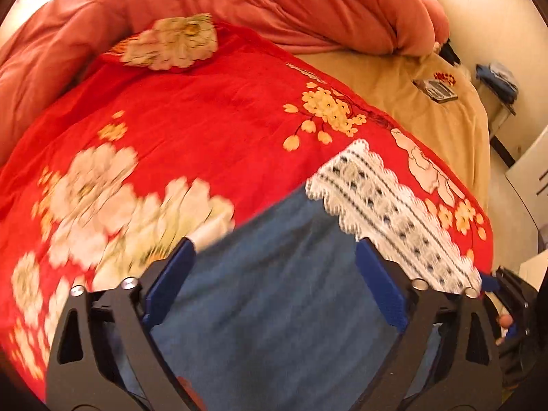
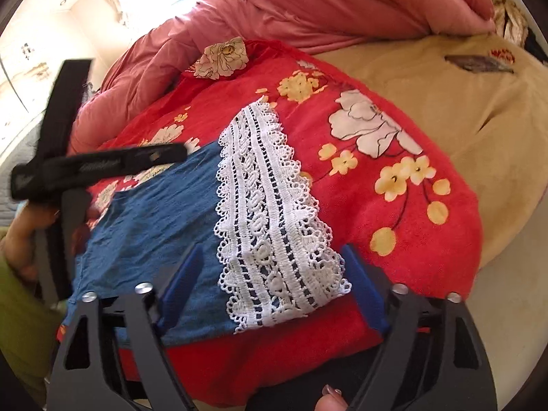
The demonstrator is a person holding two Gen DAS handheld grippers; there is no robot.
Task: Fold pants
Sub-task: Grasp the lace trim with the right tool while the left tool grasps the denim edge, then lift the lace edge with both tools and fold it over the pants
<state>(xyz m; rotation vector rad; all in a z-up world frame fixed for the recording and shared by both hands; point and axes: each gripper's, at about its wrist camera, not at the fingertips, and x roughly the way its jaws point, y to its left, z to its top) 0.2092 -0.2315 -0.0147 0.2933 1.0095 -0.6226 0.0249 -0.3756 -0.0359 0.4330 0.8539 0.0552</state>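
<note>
Blue denim pants (image 1: 274,291) with a white lace hem (image 1: 383,205) lie flat on a red floral blanket (image 1: 205,120). My left gripper (image 1: 275,245) hovers open over the blue cloth, its blue pads wide apart and nothing pinched between them. In the right wrist view the pants (image 2: 154,212) lie at lower left and the lace hem (image 2: 270,212) runs down the middle. My right gripper (image 2: 272,251) is open, its pads standing on either side of the lace end without pressing it. The left gripper's black body (image 2: 68,171) shows at the left there.
A bunched pink duvet (image 1: 274,0) lies along the far side of the bed. A tan sheet (image 1: 428,109) with a small dark object (image 1: 436,90) on it covers the right part. The bed's edge and floor are at far right. A hand (image 2: 20,239) holds the left tool.
</note>
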